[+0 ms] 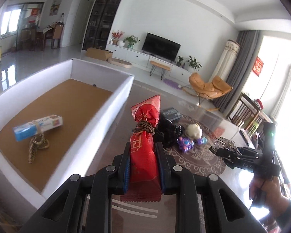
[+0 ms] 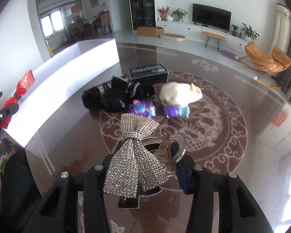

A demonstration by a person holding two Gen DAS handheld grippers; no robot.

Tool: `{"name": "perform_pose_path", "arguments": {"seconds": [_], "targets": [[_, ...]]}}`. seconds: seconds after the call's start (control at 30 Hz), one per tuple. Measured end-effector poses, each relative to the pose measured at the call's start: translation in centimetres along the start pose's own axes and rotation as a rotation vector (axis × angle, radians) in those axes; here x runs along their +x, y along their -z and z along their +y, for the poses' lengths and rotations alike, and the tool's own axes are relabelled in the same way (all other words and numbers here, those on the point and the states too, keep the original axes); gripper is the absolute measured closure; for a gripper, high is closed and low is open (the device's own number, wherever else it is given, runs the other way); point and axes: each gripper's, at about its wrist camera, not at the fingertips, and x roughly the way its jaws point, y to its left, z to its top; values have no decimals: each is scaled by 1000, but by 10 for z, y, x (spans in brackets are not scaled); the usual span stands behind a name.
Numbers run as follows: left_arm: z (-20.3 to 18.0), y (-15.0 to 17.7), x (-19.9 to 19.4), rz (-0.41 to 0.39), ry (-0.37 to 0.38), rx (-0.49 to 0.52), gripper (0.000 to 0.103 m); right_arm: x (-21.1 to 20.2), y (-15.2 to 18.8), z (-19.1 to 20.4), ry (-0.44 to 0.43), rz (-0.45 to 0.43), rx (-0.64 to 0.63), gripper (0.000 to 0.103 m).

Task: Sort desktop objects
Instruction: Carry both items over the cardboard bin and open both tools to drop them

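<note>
In the left wrist view, the left gripper [image 1: 143, 167] has its jaws closed on a red packet [image 1: 144, 151] tied round with cord, held just beside the white box [image 1: 110, 104], where a blue-and-white carton [image 1: 37, 127] and a coiled spring [image 1: 35, 147] lie on its brown floor. In the right wrist view, the right gripper [image 2: 143, 172] has its jaws clamped on a rhinestone bow hair clip [image 2: 135, 155] above the surface [image 2: 242, 136]. Black hair clips [image 2: 114, 95], purple toys [image 2: 143, 109] and a white plush [image 2: 180, 93] lie near together beyond it.
</note>
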Motion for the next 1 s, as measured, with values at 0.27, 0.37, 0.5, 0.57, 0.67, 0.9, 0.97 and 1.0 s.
{"name": "perform_pose_path", "arguments": {"seconds": [0.27, 0.37, 0.5, 0.57, 0.67, 0.9, 0.97, 1.0], "targets": [[122, -69, -10, 1, -236, -39, 80, 13, -107, 147, -295, -67, -93, 55], [162, -79, 6, 65, -305, -49, 80, 28, -131, 227, -393, -47, -186, 55], [202, -75, 28, 157, -347, -86, 80, 59, -135, 320, -452, 26, -347, 55], [217, -68, 38, 199, -353, -116, 80, 78, -127, 353, -421, 70, -424, 55], [226, -56, 49, 246, -385, -139, 73, 106, -112, 380, -391, 145, -493, 54], [204, -51, 25, 129, -414, -145, 30, 120, -104, 369, -382, 150, -448, 6], [182, -50, 11, 74, -375, -148, 30, 108, -107, 350, -394, 118, -403, 6], [168, -51, 5, 44, -339, -144, 30, 98, -108, 338, -394, 85, -382, 6]]}}
